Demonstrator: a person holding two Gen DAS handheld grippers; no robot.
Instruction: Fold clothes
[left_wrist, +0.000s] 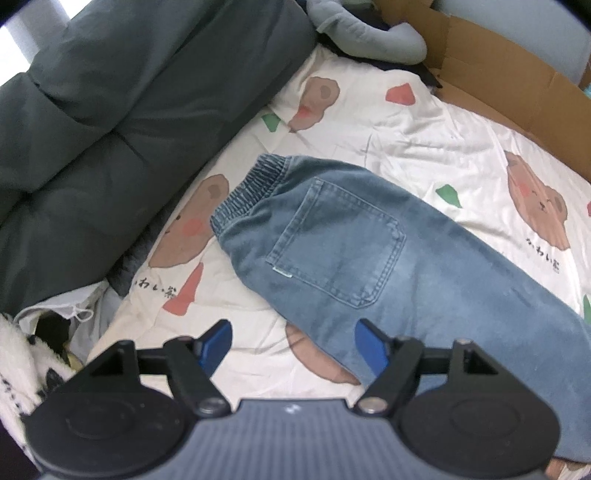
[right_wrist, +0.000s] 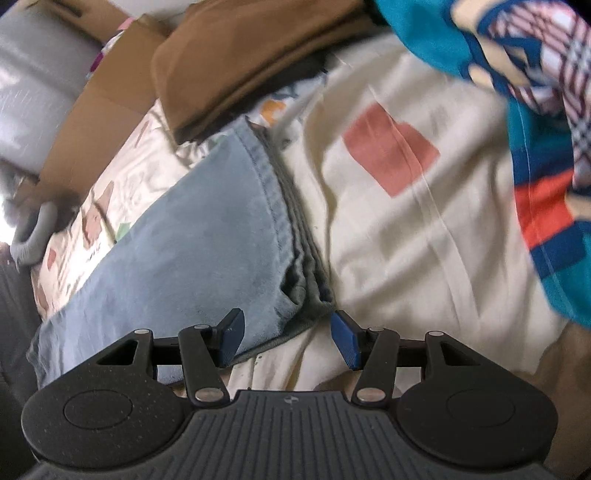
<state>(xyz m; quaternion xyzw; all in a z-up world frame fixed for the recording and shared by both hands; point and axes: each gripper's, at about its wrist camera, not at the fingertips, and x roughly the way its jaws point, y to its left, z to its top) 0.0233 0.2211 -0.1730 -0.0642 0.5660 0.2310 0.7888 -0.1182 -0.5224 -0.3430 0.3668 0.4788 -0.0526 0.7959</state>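
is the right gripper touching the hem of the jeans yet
Cannot tell. In the right wrist view the right gripper straddles the jeans hem corner with jaws open, but no plain gap or contact shows.

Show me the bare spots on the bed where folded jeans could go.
Open sheet lies between the jeans' waistband and the cardboard. Another patch runs from the jeans' hem to the teal blanket. Crowded: grey garment and brown clothing.

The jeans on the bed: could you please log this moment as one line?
task: fold clothes | jeans: flat on bear-print sheet | left gripper: open, above seat | right gripper: open, at hem
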